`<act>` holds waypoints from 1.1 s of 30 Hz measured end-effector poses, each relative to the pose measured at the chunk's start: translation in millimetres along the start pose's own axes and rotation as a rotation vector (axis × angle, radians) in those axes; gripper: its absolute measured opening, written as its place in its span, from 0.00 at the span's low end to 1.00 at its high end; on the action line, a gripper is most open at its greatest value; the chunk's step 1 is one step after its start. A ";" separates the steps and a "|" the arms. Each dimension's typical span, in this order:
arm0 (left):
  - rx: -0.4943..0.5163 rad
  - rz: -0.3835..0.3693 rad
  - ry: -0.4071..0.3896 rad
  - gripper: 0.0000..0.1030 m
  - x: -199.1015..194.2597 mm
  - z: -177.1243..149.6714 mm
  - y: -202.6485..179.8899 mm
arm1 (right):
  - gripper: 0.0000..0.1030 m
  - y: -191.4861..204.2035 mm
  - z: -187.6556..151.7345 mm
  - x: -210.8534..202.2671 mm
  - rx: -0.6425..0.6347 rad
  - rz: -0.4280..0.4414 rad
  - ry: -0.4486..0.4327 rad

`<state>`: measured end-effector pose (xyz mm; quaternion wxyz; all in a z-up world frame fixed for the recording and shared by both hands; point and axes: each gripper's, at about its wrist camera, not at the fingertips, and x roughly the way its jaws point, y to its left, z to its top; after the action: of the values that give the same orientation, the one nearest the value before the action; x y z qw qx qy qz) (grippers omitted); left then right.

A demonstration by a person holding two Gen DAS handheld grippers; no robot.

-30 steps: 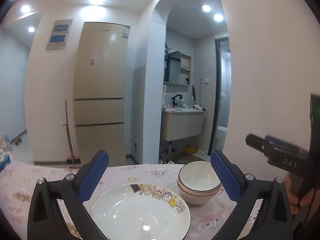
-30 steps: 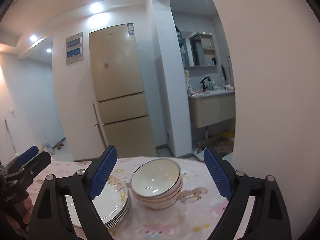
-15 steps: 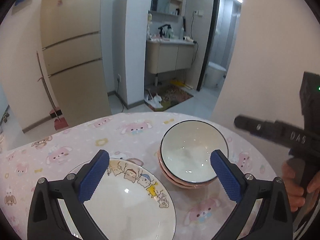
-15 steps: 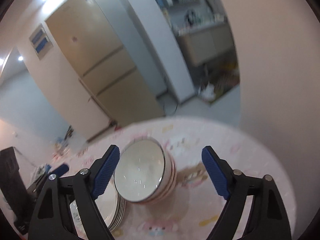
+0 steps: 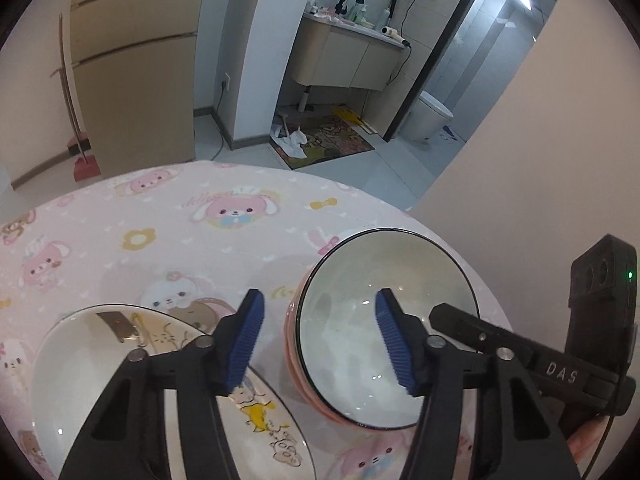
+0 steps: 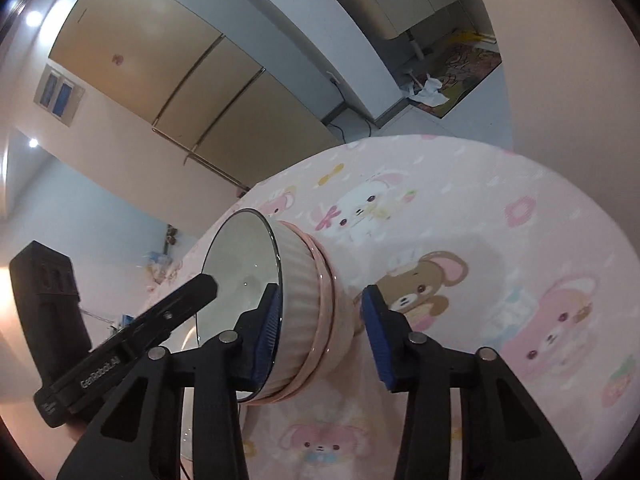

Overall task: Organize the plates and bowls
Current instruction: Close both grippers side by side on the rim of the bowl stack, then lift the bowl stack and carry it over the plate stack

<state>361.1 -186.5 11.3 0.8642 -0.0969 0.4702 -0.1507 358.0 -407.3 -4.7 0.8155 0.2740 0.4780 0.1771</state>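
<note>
Two hand-held grippers close in on a stack of bowls [image 5: 386, 332] on a table under a pink cartoon-animal cloth [image 5: 168, 232]; the bowls sit near the table's edge by the wall, just beside a pile of plates [image 5: 120, 364], the two stacks close but seemingly apart. The left gripper [image 5: 320, 340] has its jaws part-spread, having just been closing, straddling the near-left rim of the top bowl, one blue pad outside and one over the white hollow; neither pad appears to press yet. The right gripper [image 6: 320, 334] has likewise been narrowing, its jaws bracketing the other side of the stack, the left pad inside the rim, the right pad clear of the pink wall with a gap showing; no firm pinch is visible.

The bowls look like glazed ceramic: stiff, fairly heavy, breakable, and probably slick under rubber pads; the thin wall at the rim is the likely place to take hold, one pad inside and one outside, squeezed squarely so the bowl does not pivot; nested bowls may cling or clatter on lifting.

Each bowl is white inside with a thin dark rim and a ribbed pale-pink outside; the top plate is white with small cartoon figures along one side.
</note>
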 end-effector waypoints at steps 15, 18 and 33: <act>-0.050 -0.031 0.107 0.33 37.2 -6.4 11.5 | 0.29 0.9 -9.4 22.5 0.011 -0.066 0.017; -0.082 -0.059 0.116 0.33 38.2 -5.3 15.8 | 0.31 -1.9 -8.0 28.8 0.019 -0.057 0.034; -0.050 -0.012 0.086 0.35 33.1 -10.6 7.3 | 0.36 -22.5 -10.4 40.2 0.129 0.069 0.072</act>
<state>370.4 -191.5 -22.7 0.8396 -0.1148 0.5098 -0.1481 368.8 -400.0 -50.1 0.7720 0.3357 0.5075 0.1837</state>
